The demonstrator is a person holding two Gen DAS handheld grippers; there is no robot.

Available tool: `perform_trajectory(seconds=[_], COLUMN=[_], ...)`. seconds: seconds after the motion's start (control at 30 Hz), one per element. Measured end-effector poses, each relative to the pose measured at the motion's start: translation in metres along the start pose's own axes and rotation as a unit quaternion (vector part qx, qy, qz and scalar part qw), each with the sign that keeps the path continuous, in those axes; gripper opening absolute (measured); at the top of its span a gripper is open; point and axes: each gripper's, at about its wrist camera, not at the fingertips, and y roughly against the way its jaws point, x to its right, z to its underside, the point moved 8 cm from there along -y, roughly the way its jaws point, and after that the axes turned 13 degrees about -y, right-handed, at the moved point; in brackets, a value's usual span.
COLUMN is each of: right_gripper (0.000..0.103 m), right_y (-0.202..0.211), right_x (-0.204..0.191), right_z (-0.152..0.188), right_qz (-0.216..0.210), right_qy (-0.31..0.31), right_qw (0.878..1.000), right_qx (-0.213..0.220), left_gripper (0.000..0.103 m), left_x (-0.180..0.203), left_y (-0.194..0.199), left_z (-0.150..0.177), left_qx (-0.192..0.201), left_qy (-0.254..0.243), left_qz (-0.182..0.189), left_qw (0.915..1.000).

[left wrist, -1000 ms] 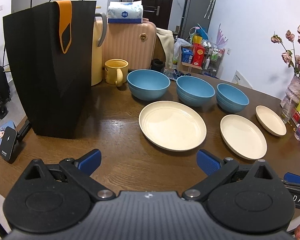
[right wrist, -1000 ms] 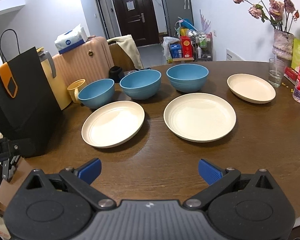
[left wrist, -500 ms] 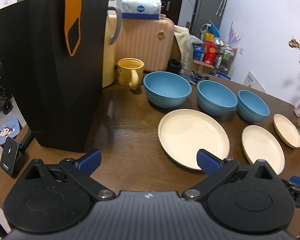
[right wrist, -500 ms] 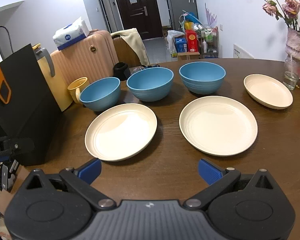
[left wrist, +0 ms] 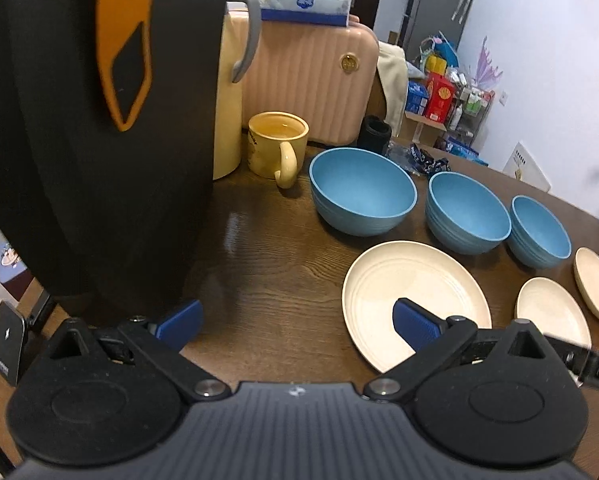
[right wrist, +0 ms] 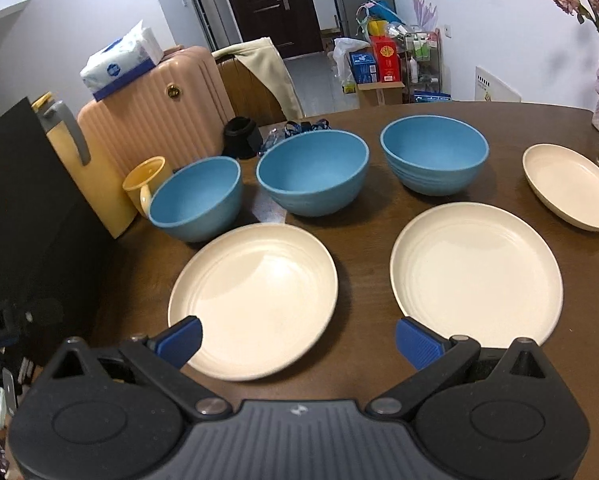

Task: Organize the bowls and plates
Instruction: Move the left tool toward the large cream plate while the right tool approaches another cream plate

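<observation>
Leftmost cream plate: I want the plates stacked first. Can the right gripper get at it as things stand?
Probably yes. The right gripper is open and empty, with the leftmost cream plate just ahead and nothing between them.

Three bowls [right wrist: 311, 174] are coloured blue, three plates [right wrist: 255, 296] cream; the table [right wrist: 363, 332] is dark brown woodgrain, the mug [left wrist: 277, 144] yellow.

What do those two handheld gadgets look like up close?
Both look alike. The left tongs and right tongs each have a ribbed dark grey body with a small silver logo, two round black discs, angled black linkages with silver pivots, and ridged blue finger pads. No cables or sleeves show.
</observation>
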Motion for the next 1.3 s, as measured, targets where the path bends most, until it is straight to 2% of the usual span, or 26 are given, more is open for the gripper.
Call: perform_trajectory(seconds=[0.27, 0.43, 0.7, 0.8, 0.87, 1.0, 1.13, 1.3], right_gripper=[0.103, 0.097, 0.096, 0.084, 0.082, 0.071, 0.061, 0.041], right_y=[-0.034, -0.061, -0.098, -0.113, -0.121, -0.136, -0.146, -0.153], right_x=[0.005, 0.013, 0.009, 0.010, 0.013, 0.015, 0.020, 0.025], right_z=[-0.017, -0.027, -0.036, -0.038, -0.039, -0.038, -0.036, -0.033], right_qz=[0.011, 0.029, 0.040, 0.043, 0.048, 0.055, 0.059, 0.067], right_qy=[-0.018, -0.028, -0.019, -0.025, -0.030, -0.031, -0.043, -0.053], right_qw=[1.000, 0.999, 0.997, 0.996, 0.995, 0.992, 0.990, 0.987], right_qx=[-0.013, -0.031, -0.057, -0.075, -0.086, -0.109, -0.123, -0.134], left_gripper=[0.103, 0.103, 0.101, 0.097, 0.095, 0.080, 0.075, 0.060], left_x=[0.021, 0.028, 0.027, 0.026, 0.025, 0.026, 0.026, 0.029], left_y=[-0.037, -0.073, -0.118, -0.130, -0.138, -0.150, -0.161, -0.169], left_z=[-0.018, -0.028, -0.037, -0.038, -0.039, -0.035, -0.030, -0.025], left_qx=[-0.017, -0.041, -0.084, -0.102, -0.112, -0.132, -0.152, -0.168], left_qy=[-0.025, -0.013, 0.009, 0.012, 0.011, 0.014, 0.015, 0.013], left_qz=[0.015, 0.029, 0.042, 0.049, 0.050, 0.060, 0.068, 0.077], left_qw=[0.9994, 0.9986, 0.9956, 0.9935, 0.9924, 0.9893, 0.9860, 0.9828])
